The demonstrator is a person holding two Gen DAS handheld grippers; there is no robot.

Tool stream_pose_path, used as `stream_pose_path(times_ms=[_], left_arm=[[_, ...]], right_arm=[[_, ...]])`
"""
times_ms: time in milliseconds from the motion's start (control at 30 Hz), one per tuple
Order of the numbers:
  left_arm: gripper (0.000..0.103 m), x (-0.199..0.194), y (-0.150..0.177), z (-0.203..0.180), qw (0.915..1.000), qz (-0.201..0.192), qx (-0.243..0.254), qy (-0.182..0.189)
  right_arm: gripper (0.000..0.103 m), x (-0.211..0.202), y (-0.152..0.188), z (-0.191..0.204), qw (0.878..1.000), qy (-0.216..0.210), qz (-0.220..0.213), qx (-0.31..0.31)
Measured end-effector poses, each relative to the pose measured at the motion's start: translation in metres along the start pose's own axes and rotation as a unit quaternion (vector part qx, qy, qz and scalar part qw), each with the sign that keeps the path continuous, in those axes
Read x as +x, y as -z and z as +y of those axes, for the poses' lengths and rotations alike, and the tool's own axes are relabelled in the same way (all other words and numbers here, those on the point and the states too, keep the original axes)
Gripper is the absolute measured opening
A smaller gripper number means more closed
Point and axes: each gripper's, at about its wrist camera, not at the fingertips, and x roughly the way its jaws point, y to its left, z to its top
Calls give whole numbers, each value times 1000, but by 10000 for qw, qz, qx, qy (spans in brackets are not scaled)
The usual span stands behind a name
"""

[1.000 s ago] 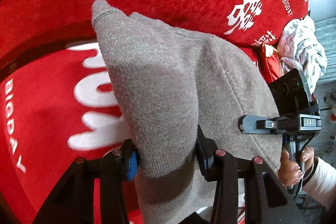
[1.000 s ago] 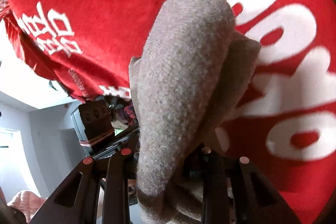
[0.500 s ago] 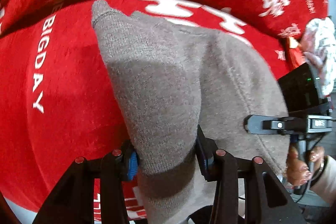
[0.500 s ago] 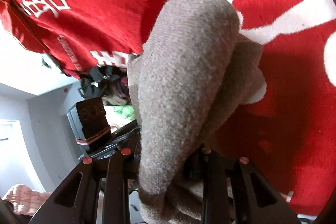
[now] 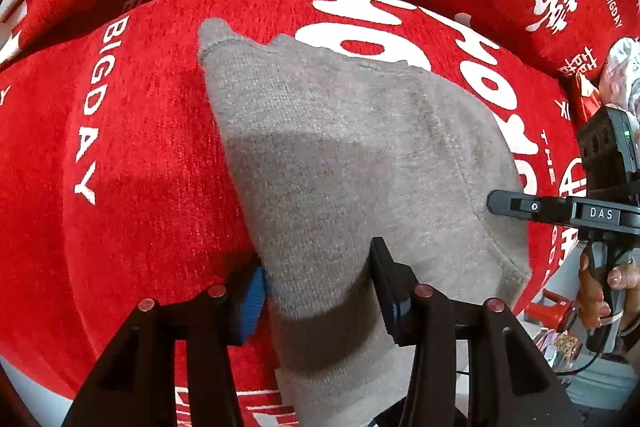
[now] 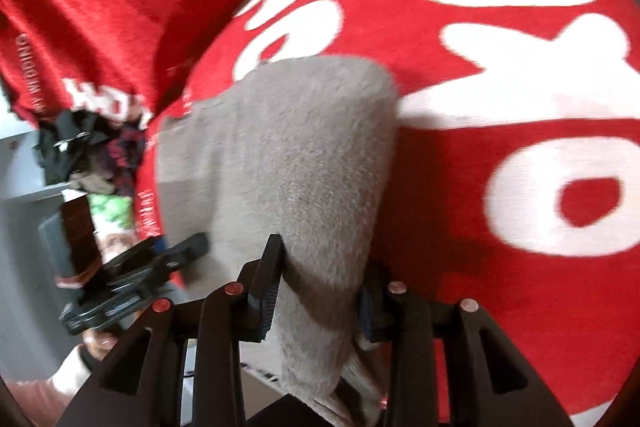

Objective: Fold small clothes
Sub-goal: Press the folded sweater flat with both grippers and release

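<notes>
- My left gripper (image 5: pixel 316 281) pinches the grey garment (image 5: pixel 360 155) above the red cloth (image 5: pixel 132 147).
- My right gripper (image 6: pixel 320 291) is opening, the garment's fold between its fingers (image 6: pixel 267 281).

Your right gripper (image 6: pixel 320 279) has the grey knit garment (image 6: pixel 304 163) between its opening jaws, over the red blanket (image 6: pixel 500 155) with white lettering. Left of the garment, your other gripper (image 6: pixel 132 287) and a dark clothes pile (image 6: pixel 92 147).
</notes>
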Motion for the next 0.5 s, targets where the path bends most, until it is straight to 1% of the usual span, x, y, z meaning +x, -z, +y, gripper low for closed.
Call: stream_pose_path(times_ms=[33,100,233,300,367,433,500], left_arm=[[49,0,0,0,10000,15,-13,-4],[49,-1,-1,1,10000,29,-53,-16],[49,-8,-1,0,9997,28,-76,-211],[49,-12,0,0,9994,47,-31,-335],[49,-16,0,-1,9988,68,11,-477],[49,-26,0,-1,9981,-22,24,-623],[49,-42,0,-2,9970,-284,94,-719]], right_arm=[[35,-5,4,-13,10000,27,-30,41],[35,-8,5,-16,9998,154,-109,82],[35,-16,9,-9,9972,691,-261,-108],[35,-22,10,-4,9939,1020,-352,-242],[34,-29,12,-2,9907,1248,-436,-308],[28,-37,14,-4,9905,1268,-477,-243],[10,-48,17,-7,9899,1293,-563,-136]])
